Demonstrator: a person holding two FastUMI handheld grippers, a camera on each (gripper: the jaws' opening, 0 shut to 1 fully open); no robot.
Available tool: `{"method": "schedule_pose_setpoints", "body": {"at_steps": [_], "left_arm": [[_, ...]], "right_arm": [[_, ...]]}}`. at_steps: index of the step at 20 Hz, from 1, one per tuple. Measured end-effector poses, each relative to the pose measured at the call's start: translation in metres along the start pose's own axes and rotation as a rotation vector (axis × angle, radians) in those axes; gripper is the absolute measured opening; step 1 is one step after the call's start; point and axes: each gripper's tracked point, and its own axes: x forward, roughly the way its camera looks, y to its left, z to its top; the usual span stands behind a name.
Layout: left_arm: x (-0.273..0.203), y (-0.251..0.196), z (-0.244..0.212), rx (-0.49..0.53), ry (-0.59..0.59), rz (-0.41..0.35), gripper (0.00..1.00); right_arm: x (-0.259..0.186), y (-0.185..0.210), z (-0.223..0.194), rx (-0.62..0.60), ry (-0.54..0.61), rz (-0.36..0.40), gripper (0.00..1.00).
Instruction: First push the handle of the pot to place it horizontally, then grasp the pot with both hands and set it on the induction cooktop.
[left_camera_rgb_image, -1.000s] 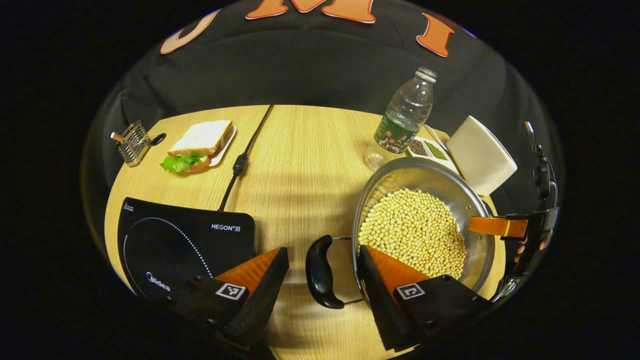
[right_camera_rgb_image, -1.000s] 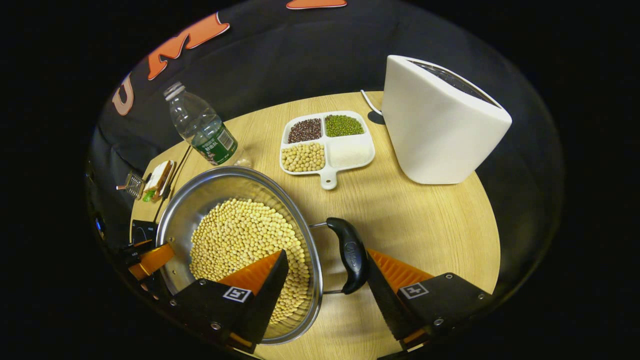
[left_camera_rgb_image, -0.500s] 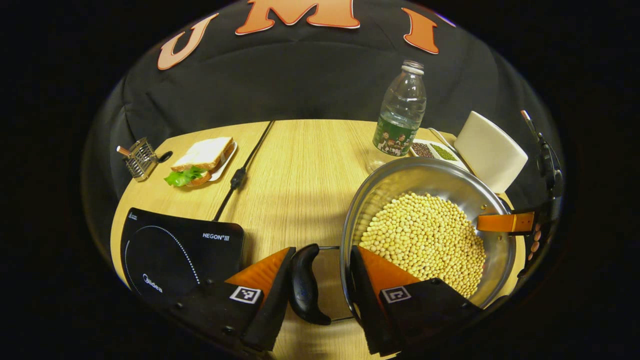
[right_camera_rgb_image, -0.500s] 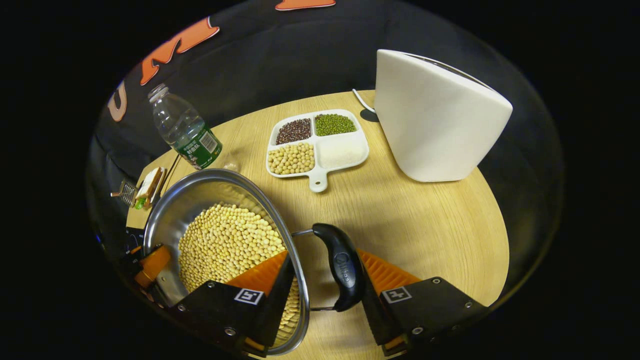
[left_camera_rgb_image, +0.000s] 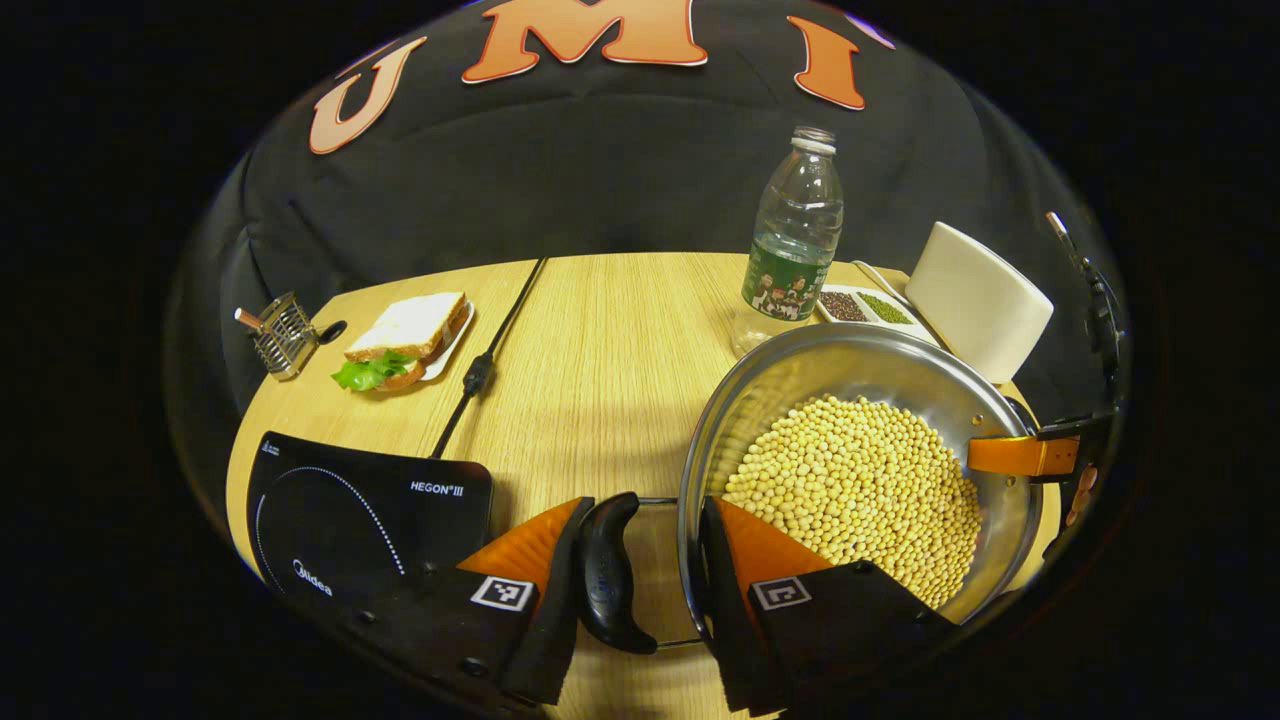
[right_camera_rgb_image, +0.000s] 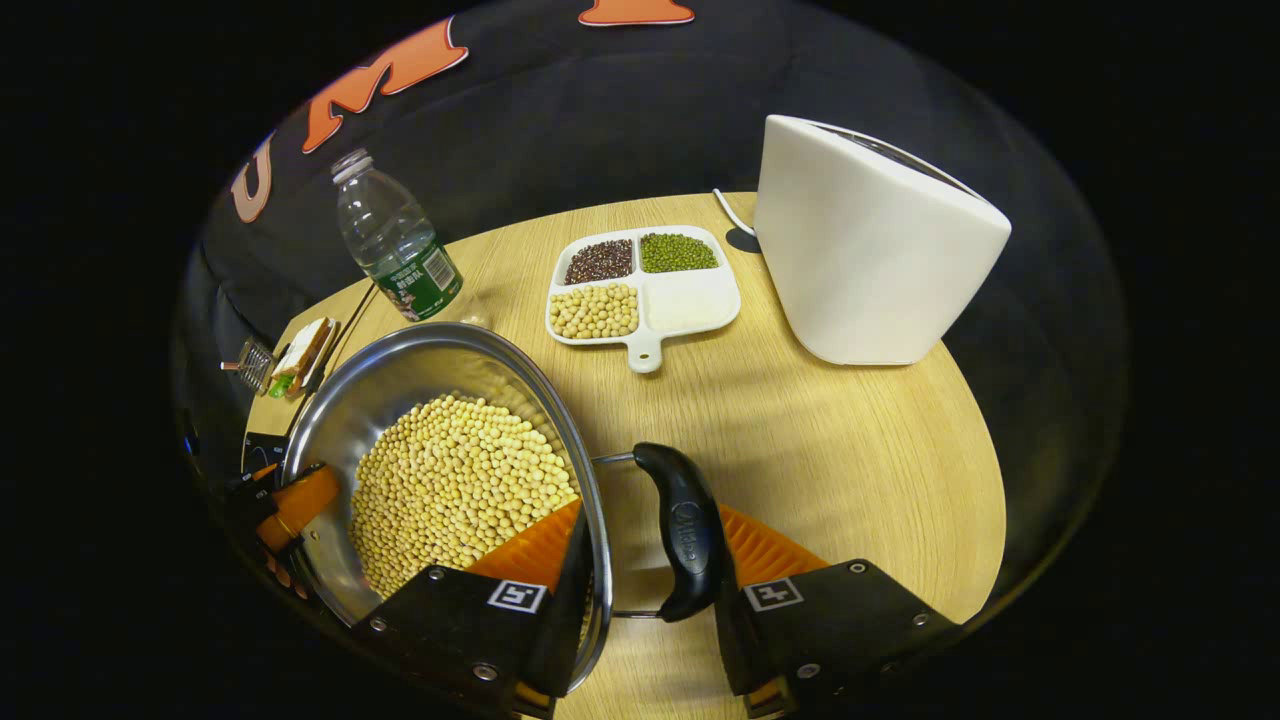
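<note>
While both tools straddle the pot's (left_camera_rgb_image: 860, 480) rim, nothing is lifted: the pot rests on the counter (left_camera_rgb_image: 600, 340), heaped with soybeans (left_camera_rgb_image: 850, 490), well to the right of the induction cooktop (left_camera_rgb_image: 370, 510). In the left gripper view the left tool (left_camera_rgb_image: 635, 590) stands at a middling gap, one finger outside the black side handle (left_camera_rgb_image: 608, 575), the other inside the wall over the beans; whether both press I cannot tell. In the right gripper view the right tool (right_camera_rgb_image: 650, 590) sits likewise around the opposite handle (right_camera_rgb_image: 685, 535), its outer finger touching it. The main risk, I judge, is uneven lift: if one side rises first or a finger slips off the rounded handle, the pot tips and beans spill. Carrying left, it could also clip the cooktop's power cord (left_camera_rgb_image: 485, 350).
</note>
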Motion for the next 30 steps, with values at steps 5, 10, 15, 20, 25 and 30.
{"method": "schedule_pose_setpoints", "body": {"at_steps": [5, 10, 15, 20, 25, 30], "left_arm": [[-0.025, 0.010, 0.014, 0.020, -0.058, 0.013, 0.65], [-0.055, 0.031, 0.021, 0.022, -0.075, 0.027, 0.65], [-0.085, 0.068, 0.025, 0.009, -0.096, 0.052, 0.65], [-0.117, 0.115, 0.027, -0.008, -0.129, 0.090, 0.62], [-0.144, 0.169, 0.023, -0.028, -0.136, 0.134, 0.65], [-0.169, 0.220, 0.023, -0.050, -0.148, 0.177, 0.65]], "right_arm": [[-0.028, 0.008, 0.004, -0.010, -0.047, 0.000, 0.55], [-0.050, 0.032, 0.003, -0.028, -0.069, 0.008, 0.54], [-0.075, 0.071, 0.002, -0.059, -0.084, 0.035, 0.54], [-0.092, 0.119, 0.002, -0.089, -0.106, 0.067, 0.54], [-0.100, 0.174, -0.002, -0.119, -0.106, 0.098, 0.54], [-0.111, 0.231, -0.003, -0.145, -0.110, 0.125, 0.54]]}}
